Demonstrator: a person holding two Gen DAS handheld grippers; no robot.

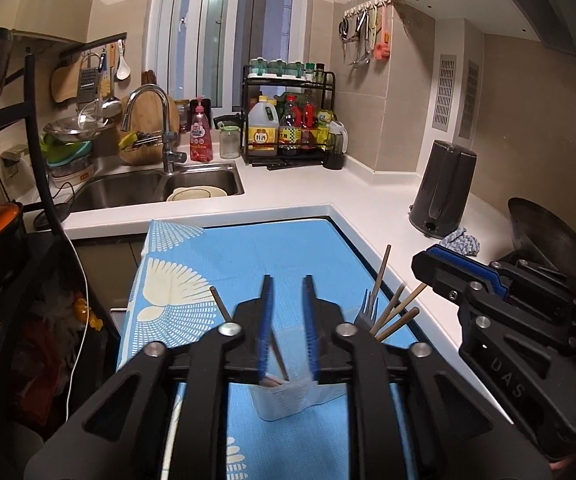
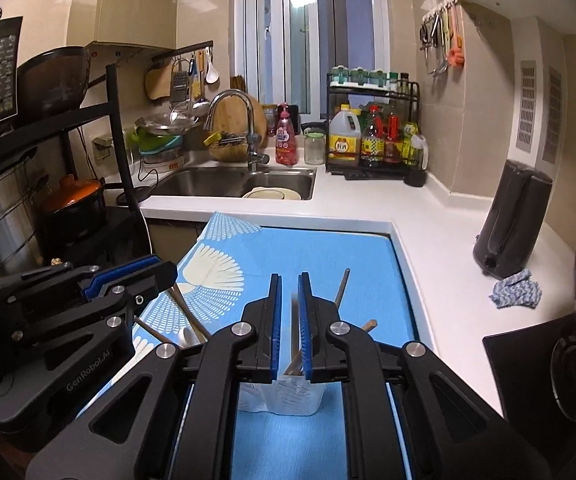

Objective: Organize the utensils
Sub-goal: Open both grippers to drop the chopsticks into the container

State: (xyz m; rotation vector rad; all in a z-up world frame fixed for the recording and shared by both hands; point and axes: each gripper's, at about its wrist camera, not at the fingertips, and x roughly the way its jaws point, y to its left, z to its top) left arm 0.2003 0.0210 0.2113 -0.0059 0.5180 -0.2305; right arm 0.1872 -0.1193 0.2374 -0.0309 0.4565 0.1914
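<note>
A clear plastic utensil holder (image 1: pixel 288 400) stands on the blue patterned cloth (image 1: pixel 288 248), just below both grippers; it also shows in the right wrist view (image 2: pixel 284 396). It holds several wooden chopsticks (image 1: pixel 394 312) and a metal fork (image 1: pixel 368 310). My left gripper (image 1: pixel 288 284) is open and empty above the holder, a chopstick (image 1: pixel 278 354) passing between its fingers untouched. My right gripper (image 2: pixel 290 280) is nearly closed around a thin metal utensil (image 2: pixel 294 308) that stands in the holder. A dark chopstick (image 2: pixel 342 286) leans right. A white spoon (image 2: pixel 186 336) lies on the cloth at left.
A white counter (image 2: pixel 440 240) wraps the cloth. A dark kettle (image 2: pixel 514 216) and a blue rag (image 2: pixel 516 290) sit at right, with a stove (image 2: pixel 548 356) beyond. A sink (image 2: pixel 240 180) with a plate, a bottle rack (image 2: pixel 372 136) and a black shelf (image 2: pixel 48 184) stand behind and left.
</note>
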